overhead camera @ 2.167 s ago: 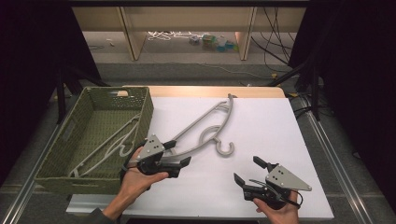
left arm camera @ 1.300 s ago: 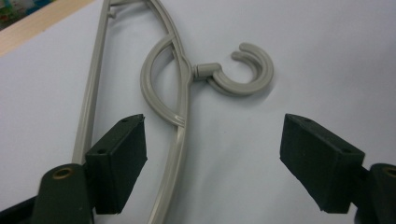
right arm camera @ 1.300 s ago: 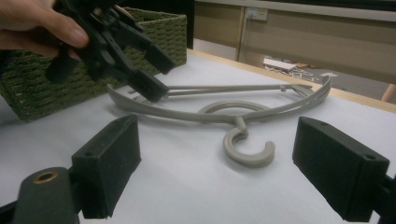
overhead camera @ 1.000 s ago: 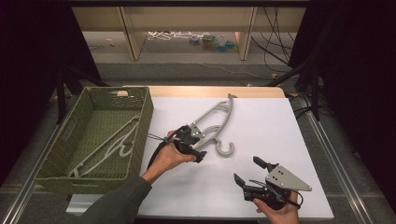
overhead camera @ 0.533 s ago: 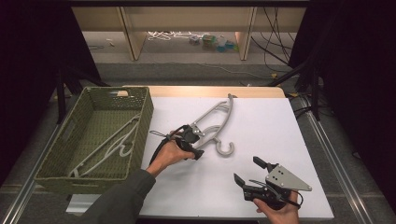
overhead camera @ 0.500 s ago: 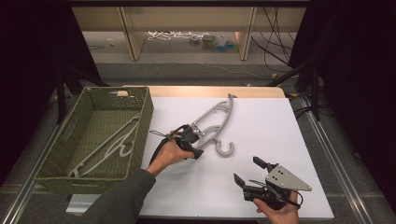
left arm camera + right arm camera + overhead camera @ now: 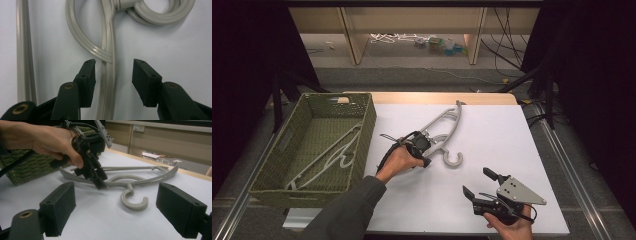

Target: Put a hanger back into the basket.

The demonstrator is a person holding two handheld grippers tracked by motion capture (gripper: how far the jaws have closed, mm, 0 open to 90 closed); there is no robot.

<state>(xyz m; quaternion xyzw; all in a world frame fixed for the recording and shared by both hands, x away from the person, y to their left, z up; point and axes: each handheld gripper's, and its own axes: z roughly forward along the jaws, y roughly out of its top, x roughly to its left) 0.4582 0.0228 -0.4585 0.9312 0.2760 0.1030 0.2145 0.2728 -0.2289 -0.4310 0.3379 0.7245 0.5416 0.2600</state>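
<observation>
**Left fingers closing around the hanger on the counter**

On the white counter (image 7: 512,135), near its middle, lies a grey plastic hanger (image 7: 443,125), flat, with its hook end (image 7: 453,159) curling toward me. My left gripper (image 7: 424,150) points down over the hanger's neck, just beside the hook. Seen along my left fingers (image 7: 86,80), the hanger's central bar (image 7: 110,75) runs straight up between them; the fingers have just been closing and now stand at a narrow gap, with the bar between them but a sliver of counter visible on either side, so no squeeze yet. My right gripper (image 7: 482,184) rests near the counter's front edge, well apart from the hanger, its fingers (image 7: 58,207) spread wide with nothing between them. At the counter's left stands a green woven basket (image 7: 362,107) with another pale hanger (image 7: 329,157) lying inside.
</observation>
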